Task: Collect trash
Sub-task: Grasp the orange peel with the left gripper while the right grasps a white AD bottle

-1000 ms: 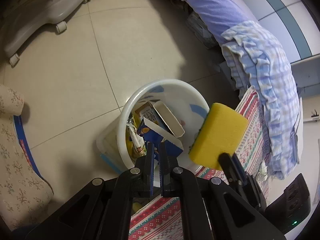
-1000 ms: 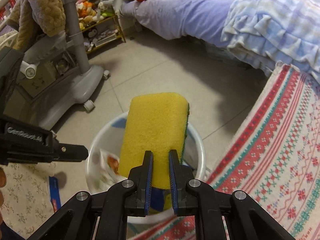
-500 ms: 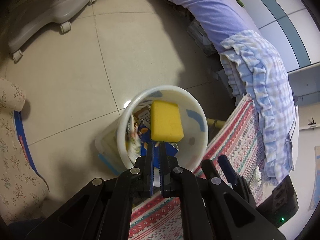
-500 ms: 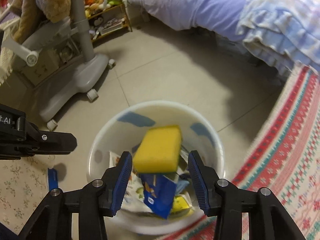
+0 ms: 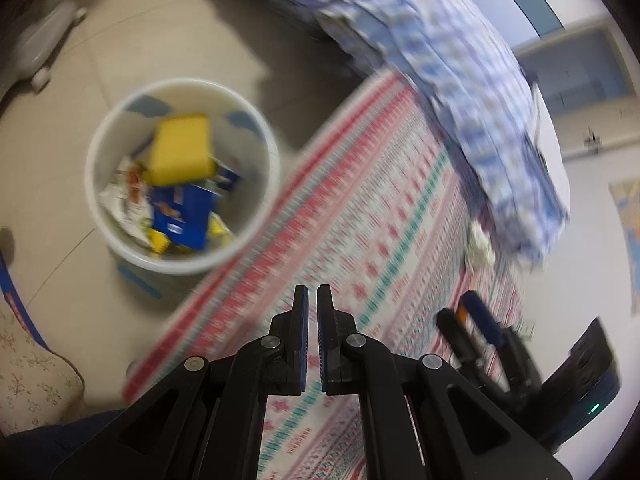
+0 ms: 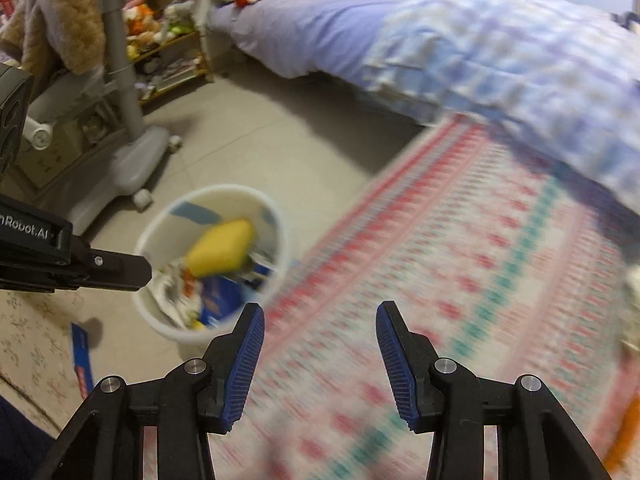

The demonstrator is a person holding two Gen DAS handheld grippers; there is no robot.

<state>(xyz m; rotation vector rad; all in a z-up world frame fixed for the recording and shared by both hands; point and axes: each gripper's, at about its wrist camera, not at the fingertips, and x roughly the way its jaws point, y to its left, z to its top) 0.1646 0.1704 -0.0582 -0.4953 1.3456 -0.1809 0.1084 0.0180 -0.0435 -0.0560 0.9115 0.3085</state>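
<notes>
A white bin (image 5: 276, 160) stands on the tiled floor beside a patterned rug (image 5: 360, 220). On top of its trash lies a yellow sponge (image 5: 180, 148), above a blue box (image 5: 182, 216) and some wrappers. My left gripper (image 5: 313, 292) is shut and holds nothing; it hangs over the rug's edge, right of the bin. In the right wrist view the bin (image 6: 224, 189) and sponge (image 6: 222, 246) are at left. My right gripper (image 6: 320, 312) is open and empty above the rug (image 6: 460, 260). A crumpled white paper (image 5: 480, 246) lies on the rug near the bed.
A bed with a blue checked blanket (image 6: 520, 60) runs along the rug's far side. A grey wheeled chair base (image 6: 132, 160) stands behind the bin. A floral mat (image 5: 24, 360) and a blue strip (image 6: 80, 344) lie on the floor at left. A black device (image 5: 588, 380) is at lower right.
The right gripper opened and let go of the yellow sponge, which dropped into the bin. Both grippers then swung right, away from the bin and over the rug.
</notes>
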